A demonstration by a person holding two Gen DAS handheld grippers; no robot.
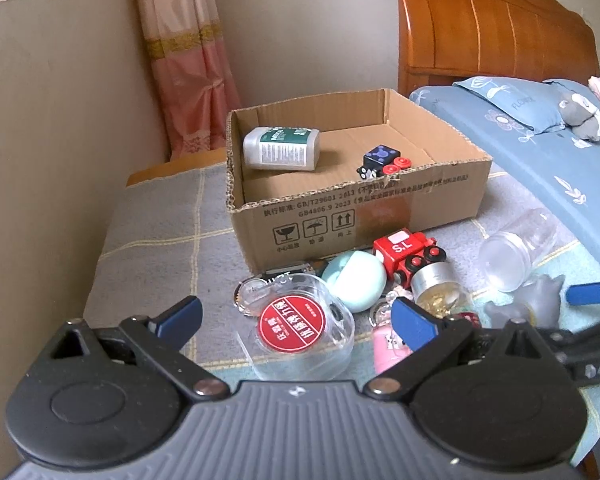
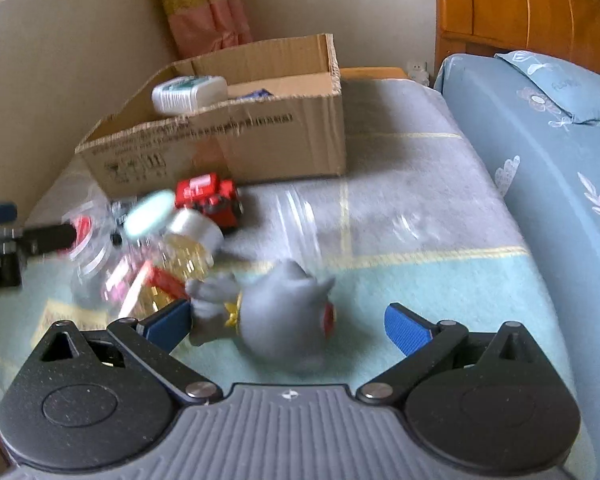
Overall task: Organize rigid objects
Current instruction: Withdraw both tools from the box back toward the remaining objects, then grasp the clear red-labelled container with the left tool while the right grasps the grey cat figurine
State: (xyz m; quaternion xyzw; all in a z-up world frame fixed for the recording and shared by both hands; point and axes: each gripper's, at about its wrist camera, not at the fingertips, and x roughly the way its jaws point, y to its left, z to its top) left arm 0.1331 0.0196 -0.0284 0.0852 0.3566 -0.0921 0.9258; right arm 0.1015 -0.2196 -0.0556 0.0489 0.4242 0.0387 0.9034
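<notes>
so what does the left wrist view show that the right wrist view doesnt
Only the left wrist view shows the floor of the cardboard box, with the small black toy lying in it, and the clear round case with a red label sharply, between the open left gripper fingers.

Only the right wrist view shows the grey figure close up, lying between the open right gripper fingers; this view is motion-blurred.

Both show the box, the white bottle lying in it, the red toy train and the checked blanket.

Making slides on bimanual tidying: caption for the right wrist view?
Open right gripper straddles a grey figurine on the blanket; box beyond.
</notes>
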